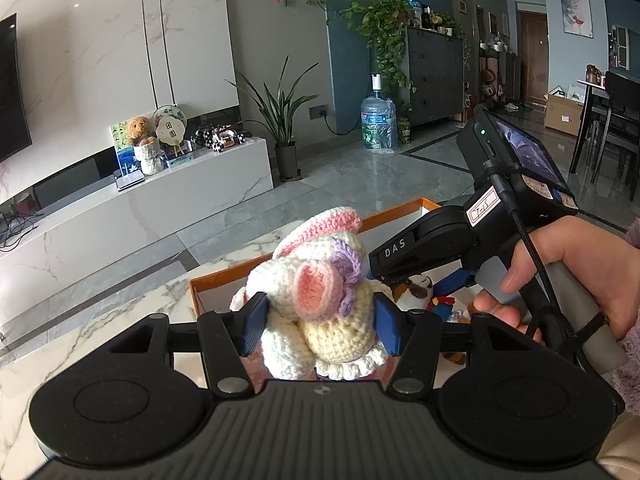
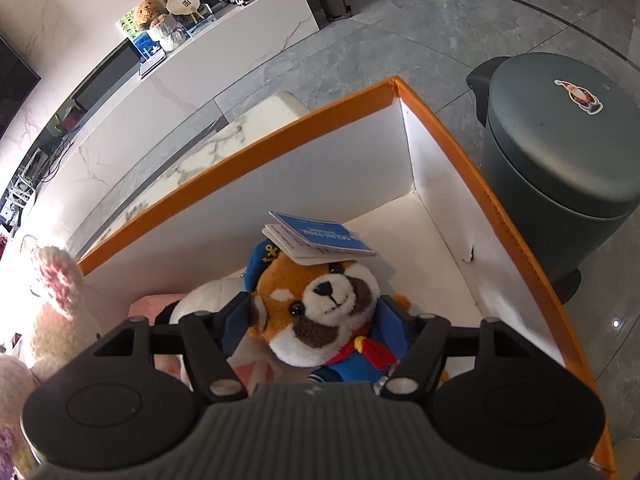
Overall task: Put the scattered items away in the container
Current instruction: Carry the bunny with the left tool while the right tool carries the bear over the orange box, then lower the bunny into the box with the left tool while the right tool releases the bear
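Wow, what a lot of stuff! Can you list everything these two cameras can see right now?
Crochet bunny: one, cream, pink and lilac, clamped in the left gripper above the near edge of the box.
Fox plush: one, orange and white in blue sailor clothes, inside the box between the right gripper's fingers.
Paper tag: one, blue and white, on the fox's head.
Box: one, orange outside, white inside, on the marble table.
Bin: one, dark grey-green, on the floor beside the box.
Water jug: one, blue, on the floor.
Left gripper: one, black with blue pads.
Right gripper: one, black, jaws apart around the fox.
Hand: one, holding the right gripper's handle.
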Tool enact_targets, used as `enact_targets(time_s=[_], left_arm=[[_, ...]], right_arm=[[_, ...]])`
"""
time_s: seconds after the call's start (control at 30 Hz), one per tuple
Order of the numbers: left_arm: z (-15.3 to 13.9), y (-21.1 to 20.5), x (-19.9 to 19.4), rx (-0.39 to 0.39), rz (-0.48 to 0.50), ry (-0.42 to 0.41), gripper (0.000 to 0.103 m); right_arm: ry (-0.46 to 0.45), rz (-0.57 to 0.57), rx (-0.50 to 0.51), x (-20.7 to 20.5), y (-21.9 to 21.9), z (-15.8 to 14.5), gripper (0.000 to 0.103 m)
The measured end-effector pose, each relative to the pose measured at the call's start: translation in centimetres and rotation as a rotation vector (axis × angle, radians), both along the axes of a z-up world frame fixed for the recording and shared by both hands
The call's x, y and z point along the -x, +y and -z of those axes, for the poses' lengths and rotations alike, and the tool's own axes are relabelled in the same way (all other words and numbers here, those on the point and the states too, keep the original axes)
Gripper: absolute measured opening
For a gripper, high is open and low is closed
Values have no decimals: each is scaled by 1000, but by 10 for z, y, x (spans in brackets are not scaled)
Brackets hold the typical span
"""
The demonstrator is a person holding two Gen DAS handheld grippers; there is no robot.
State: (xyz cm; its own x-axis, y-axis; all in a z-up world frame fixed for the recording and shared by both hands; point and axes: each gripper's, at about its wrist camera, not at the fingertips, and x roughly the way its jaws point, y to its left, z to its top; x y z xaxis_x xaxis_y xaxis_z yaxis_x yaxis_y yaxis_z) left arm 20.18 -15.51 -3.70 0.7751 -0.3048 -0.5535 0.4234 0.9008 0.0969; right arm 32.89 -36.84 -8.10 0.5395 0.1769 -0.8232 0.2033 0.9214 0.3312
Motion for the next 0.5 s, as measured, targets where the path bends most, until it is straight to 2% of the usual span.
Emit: enact_targets(time_s=[0.1,0.17,0.5], left_arm=[[1,-1,1,-4,-9,26,65],[2,-1,0,-6,-17,52,65],[1,4,-15,-17,-17,213,65]], right_arm=[[-50,15,44,8,1,-6,80],[-94,37,66,15,1,-10,82],[-276,152,38,57,-6,-38,82]])
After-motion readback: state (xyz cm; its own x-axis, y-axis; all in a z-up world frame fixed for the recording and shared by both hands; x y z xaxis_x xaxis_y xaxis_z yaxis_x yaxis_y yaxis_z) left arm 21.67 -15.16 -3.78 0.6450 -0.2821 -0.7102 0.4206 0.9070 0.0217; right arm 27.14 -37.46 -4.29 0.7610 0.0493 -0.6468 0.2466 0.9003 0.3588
